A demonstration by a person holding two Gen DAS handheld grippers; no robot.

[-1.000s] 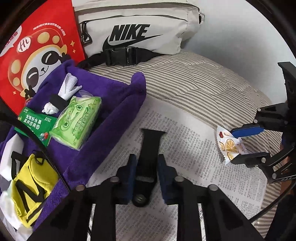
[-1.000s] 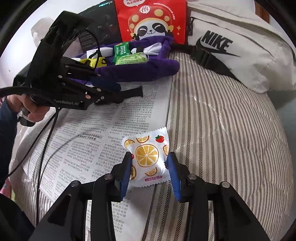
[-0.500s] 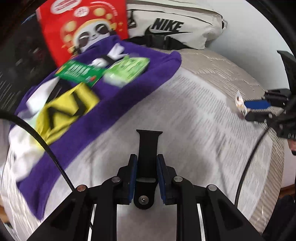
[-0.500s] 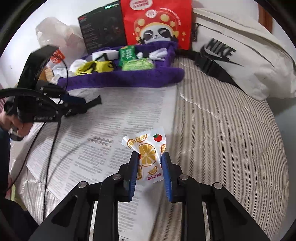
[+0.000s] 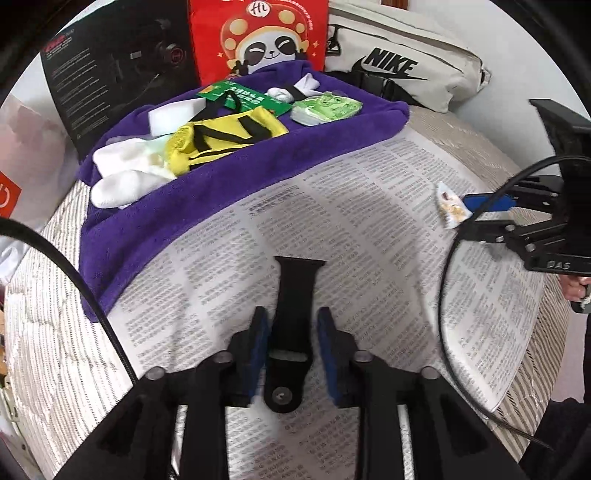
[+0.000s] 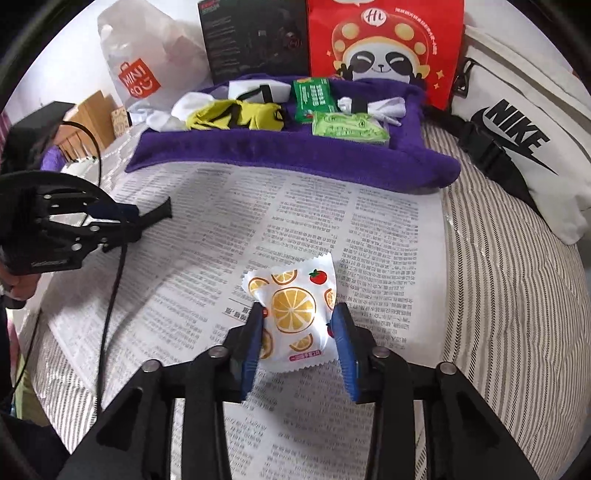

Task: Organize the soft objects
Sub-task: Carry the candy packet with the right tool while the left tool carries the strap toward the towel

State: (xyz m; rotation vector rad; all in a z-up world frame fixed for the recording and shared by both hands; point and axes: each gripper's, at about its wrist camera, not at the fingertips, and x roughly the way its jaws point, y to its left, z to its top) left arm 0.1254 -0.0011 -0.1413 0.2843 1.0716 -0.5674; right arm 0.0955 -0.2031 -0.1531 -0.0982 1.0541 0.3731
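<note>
A black watch strap [image 5: 297, 291] lies on the newspaper [image 5: 369, 221] between the pads of my left gripper [image 5: 291, 317]. Its jaws are opening and a thin gap shows on each side of the strap. In the right wrist view an orange-slice snack packet [image 6: 293, 310] rests flat on the newspaper between the pads of my right gripper [image 6: 297, 314]. Those jaws are opening too and no longer pinch it. Behind, a purple towel [image 5: 221, 184] carries a yellow sock [image 5: 221, 136], white socks [image 5: 122, 173] and a green tissue pack [image 5: 325, 109].
A red panda bag [image 6: 384, 48], a black box [image 6: 255, 33] and a white Nike bag [image 6: 517, 122] line the back edge. A Miniso bag [image 6: 140, 77] stands at the far left. Cables [image 5: 448, 295] trail over the newspaper on the striped bedding [image 6: 498, 295].
The left gripper drew back from the towel with the strap and then widened its jaws. The right gripper squeezed the packet half a second ago and has since spread its jaws again.
</note>
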